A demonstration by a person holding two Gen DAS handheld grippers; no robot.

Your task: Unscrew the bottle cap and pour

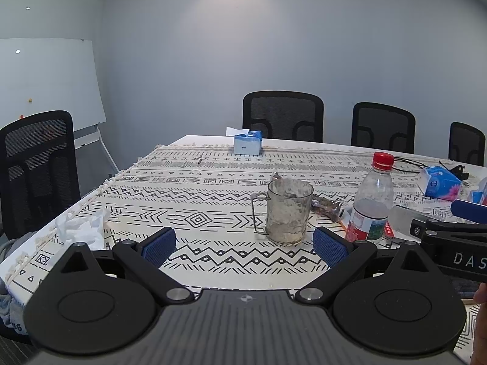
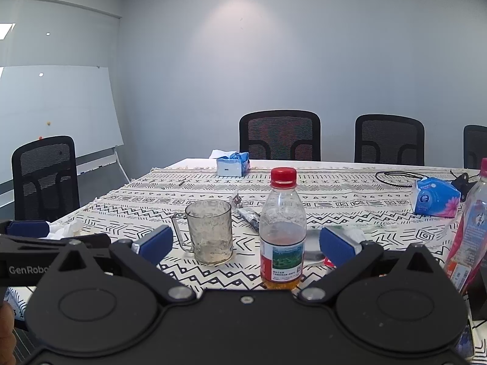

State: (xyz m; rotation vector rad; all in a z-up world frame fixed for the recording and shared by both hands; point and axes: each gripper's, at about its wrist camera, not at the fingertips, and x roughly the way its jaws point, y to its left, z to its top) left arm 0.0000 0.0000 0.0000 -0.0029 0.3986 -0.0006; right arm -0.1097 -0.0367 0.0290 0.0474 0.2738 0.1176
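Note:
A clear plastic bottle (image 2: 282, 231) with a red cap (image 2: 283, 177) and a little amber liquid stands upright on the patterned tablecloth, between my right gripper's (image 2: 246, 243) open fingers and just beyond them. It also shows in the left wrist view (image 1: 372, 203), right of centre. A cloudy glass mug (image 1: 288, 211) with a wire handle stands just ahead of my open, empty left gripper (image 1: 245, 245); it also shows in the right wrist view (image 2: 210, 231), left of the bottle. The cap is on the bottle.
A blue tissue box (image 1: 247, 142) sits at the far edge. A blue-and-pink tissue pack (image 2: 435, 196) and a second, pink-labelled bottle (image 2: 468, 231) stand at the right. Crumpled tissue (image 1: 82, 229) lies at the left edge. Wrappers (image 1: 327, 206) lie behind the mug. Black chairs ring the table.

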